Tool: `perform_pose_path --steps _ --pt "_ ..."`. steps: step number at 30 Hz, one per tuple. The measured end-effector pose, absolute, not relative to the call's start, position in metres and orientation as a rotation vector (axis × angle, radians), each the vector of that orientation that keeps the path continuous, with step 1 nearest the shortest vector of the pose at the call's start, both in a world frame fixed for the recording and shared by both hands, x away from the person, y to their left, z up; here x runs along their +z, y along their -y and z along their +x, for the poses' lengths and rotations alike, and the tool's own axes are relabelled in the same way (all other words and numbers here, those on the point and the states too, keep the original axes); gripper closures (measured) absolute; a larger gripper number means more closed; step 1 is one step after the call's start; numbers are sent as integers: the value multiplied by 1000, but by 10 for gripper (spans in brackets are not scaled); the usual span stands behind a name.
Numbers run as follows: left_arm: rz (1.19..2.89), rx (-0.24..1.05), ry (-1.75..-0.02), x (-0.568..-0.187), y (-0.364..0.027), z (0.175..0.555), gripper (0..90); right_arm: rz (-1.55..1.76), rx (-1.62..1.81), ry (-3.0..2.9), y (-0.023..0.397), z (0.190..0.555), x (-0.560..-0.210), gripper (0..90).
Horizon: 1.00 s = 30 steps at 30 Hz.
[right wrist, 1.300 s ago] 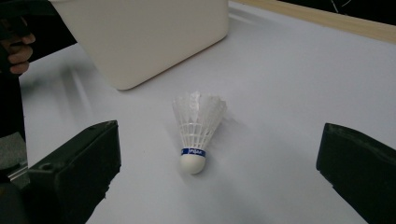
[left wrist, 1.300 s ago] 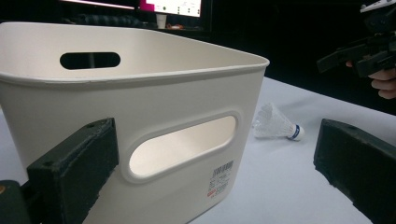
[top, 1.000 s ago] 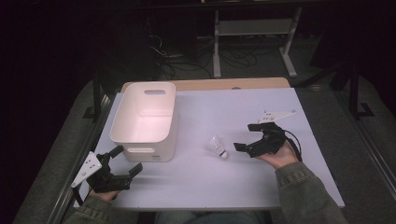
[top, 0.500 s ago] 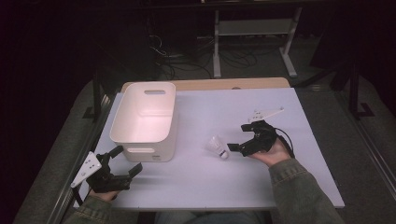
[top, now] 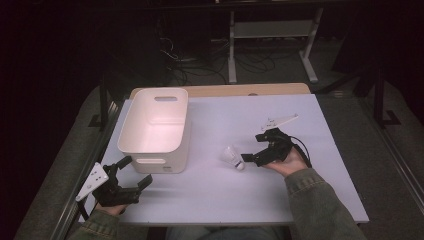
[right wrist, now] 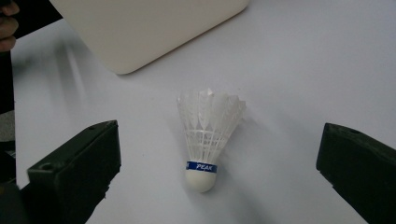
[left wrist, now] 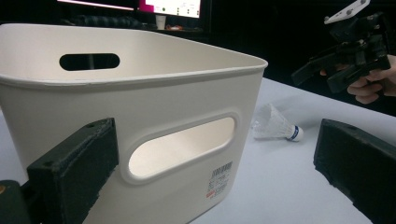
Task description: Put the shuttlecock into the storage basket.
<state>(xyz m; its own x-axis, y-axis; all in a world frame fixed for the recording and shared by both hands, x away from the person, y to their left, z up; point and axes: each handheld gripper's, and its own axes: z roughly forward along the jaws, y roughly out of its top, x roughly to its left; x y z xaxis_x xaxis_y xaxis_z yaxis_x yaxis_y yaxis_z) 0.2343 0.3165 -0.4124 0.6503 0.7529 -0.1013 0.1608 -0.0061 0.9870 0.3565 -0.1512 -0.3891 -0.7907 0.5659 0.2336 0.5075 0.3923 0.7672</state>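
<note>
Right hand-held gripper (right wrist: 212, 186), jaws wide and holding nothing, faces a shuttlecock (right wrist: 208, 140) banded "PEAK".

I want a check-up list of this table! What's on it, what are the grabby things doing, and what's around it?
Surface: white table top, bare apart from two things.
Job's things: white bin with cut-out handles, upright, nothing seen inside; shuttlecock lying on the table, apart from the bin, blue band near its cork.
Clutter: nothing seen.
Grippers: left hand-held gripper open, at the table's near left corner, facing the bin; right hand-held gripper open, jaws either side of the shuttlecock, not touching it.
Cables: black cable trailing from the right hand-held gripper; cables on the floor behind the table.
Surroundings: dark room, white metal frame behind.
</note>
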Motion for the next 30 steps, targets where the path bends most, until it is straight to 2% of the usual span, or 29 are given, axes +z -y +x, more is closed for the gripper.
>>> perform_pose_path --steps 30 --pt "1538 554 -789 -412 -316 234 0 1025 1298 -2669 137 368 -408 0"
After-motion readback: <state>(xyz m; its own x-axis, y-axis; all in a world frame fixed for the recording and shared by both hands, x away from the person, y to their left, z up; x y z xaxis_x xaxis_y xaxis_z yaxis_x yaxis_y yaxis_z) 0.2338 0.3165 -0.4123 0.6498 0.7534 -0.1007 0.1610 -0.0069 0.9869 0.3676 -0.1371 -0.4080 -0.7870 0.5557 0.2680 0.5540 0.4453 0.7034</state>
